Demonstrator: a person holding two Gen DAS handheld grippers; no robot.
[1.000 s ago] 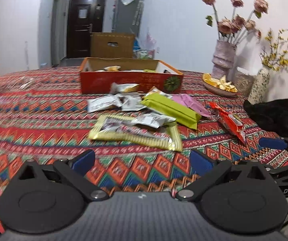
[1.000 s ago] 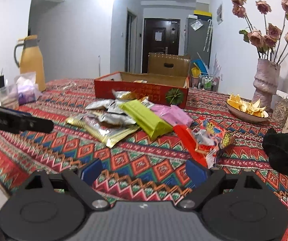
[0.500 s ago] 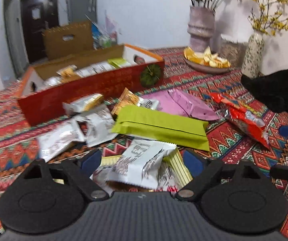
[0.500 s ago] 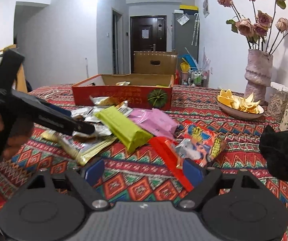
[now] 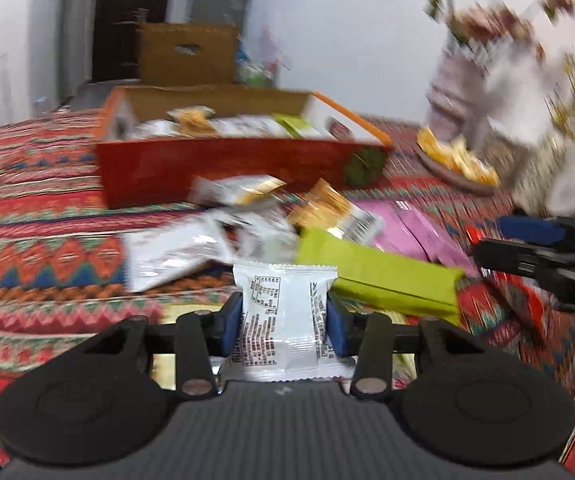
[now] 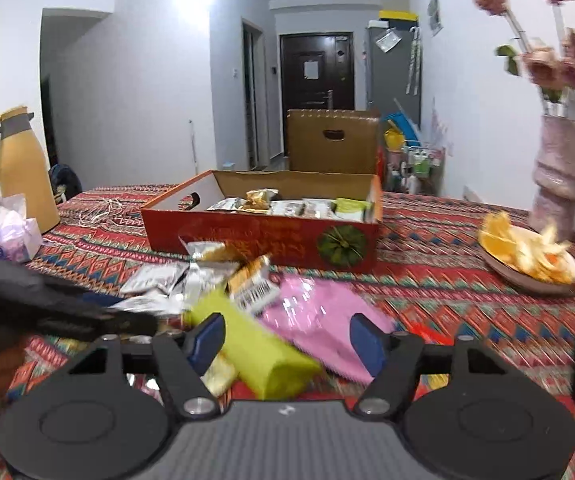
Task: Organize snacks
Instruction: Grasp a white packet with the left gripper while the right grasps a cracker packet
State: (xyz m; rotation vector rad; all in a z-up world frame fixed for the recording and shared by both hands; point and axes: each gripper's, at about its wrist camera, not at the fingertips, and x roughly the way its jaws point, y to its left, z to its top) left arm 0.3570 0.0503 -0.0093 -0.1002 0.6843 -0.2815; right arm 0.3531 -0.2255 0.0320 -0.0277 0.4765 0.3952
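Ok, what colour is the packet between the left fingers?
White with black print, clearest in the left wrist view.

Left tool (image 5: 285, 320): advanced from the surface's near edge into the snack pile; its jaws, wide a second ago, are closing with the white packet (image 5: 283, 312) pinched between the pads. Right tool (image 6: 287, 340): advanced over the green packet (image 6: 259, 348) and pink packet (image 6: 319, 320), jaws closing, pads not touching either.
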